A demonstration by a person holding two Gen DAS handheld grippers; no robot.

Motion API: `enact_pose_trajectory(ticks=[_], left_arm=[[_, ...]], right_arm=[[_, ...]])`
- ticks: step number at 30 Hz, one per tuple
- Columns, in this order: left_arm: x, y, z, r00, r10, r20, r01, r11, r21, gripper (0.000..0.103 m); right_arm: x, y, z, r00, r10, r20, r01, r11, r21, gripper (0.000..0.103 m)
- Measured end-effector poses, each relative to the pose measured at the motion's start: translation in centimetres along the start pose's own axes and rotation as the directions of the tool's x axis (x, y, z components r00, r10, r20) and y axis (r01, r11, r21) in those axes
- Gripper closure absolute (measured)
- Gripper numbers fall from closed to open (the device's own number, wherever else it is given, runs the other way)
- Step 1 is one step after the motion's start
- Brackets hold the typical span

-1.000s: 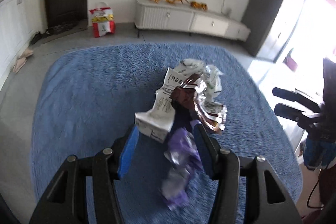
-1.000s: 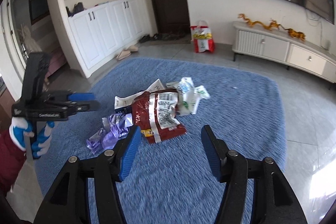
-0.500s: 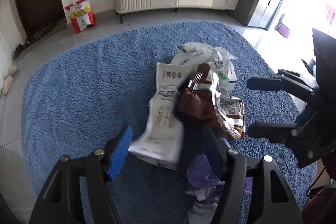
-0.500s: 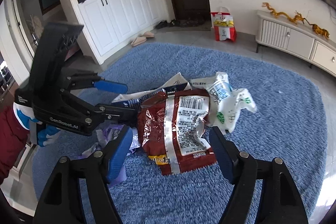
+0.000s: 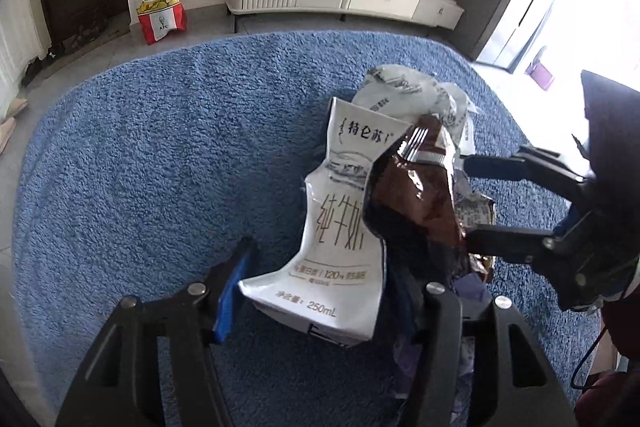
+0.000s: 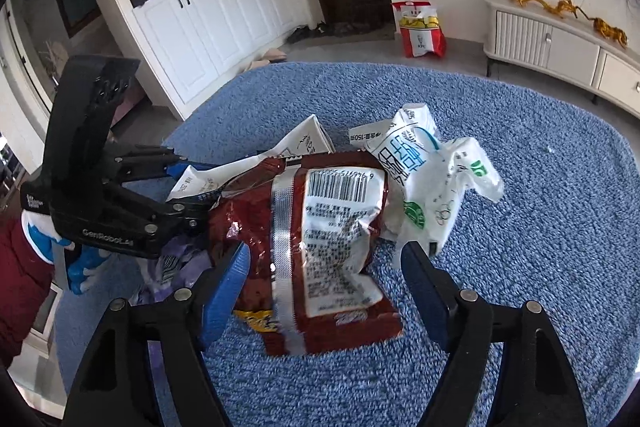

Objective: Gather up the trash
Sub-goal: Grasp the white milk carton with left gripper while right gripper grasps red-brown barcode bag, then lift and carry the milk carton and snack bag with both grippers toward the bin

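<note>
Trash heaped on a blue rug (image 6: pixel 540 227), flattened white milk carton (image 5: pixel 340 239) set between the parted, narrowing jaws of the left gripper (image 5: pixel 320 291), no grip seen, red snack bag (image 6: pixel 320 247) straddled by the right gripper (image 6: pixel 324 267), jaws just widened, crumpled white wrapper (image 6: pixel 432 187) lying far right.

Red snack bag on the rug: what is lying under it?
The red snack bag overlaps a flattened white milk carton, a crumpled white wrapper and purple plastic. A yellow scrap pokes out beneath its near edge. Anything else under its middle is covered.
</note>
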State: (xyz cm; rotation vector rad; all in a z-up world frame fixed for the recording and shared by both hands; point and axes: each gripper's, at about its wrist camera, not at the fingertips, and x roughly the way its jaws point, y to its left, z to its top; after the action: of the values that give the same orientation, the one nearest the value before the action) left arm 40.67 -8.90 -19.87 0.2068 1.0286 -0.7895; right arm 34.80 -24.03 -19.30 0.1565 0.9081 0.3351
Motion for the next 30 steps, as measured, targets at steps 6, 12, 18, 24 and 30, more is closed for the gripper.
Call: enact_pose_trajectory(ticks=[6,12,18,24,30], left_arm=[[-0.5,0.9,-0.9,0.997,-0.035,0.063,0.039,0.998,-0.057,0.046],[-1.3,1.6,-1.8,0.993,-0.053,0.107,0.064,0.993,-0.098,0.051],[-2.4,2.6,-3.2,0.989,-0.035,0.143,0.056,0.988,-0.146,0.053],[-3.7,3.4,-4.2,0.985,-0.018,0.172,0.05,0.982,-0.184,0.053],[-6.4,4.4,-5.5,0.978,0.009,0.209,0.04,0.974,-0.225,0.053]], right_arm=[[1.4,-0.4,0.8,0.999,0.052,0.001,-0.052,0.999,-0.002,0.026],[2.7,-0.7,2.2,0.994,0.108,0.013,-0.109,0.994,0.015,0.029],[3.7,-0.6,1.9,0.993,0.114,-0.012,-0.114,0.993,0.008,0.086],[2.6,0.8,1.1,0.996,0.094,0.006,-0.094,0.995,-0.044,0.088],[-0.3,1.2,0.4,0.997,0.053,0.064,-0.05,0.998,-0.042,0.089]])
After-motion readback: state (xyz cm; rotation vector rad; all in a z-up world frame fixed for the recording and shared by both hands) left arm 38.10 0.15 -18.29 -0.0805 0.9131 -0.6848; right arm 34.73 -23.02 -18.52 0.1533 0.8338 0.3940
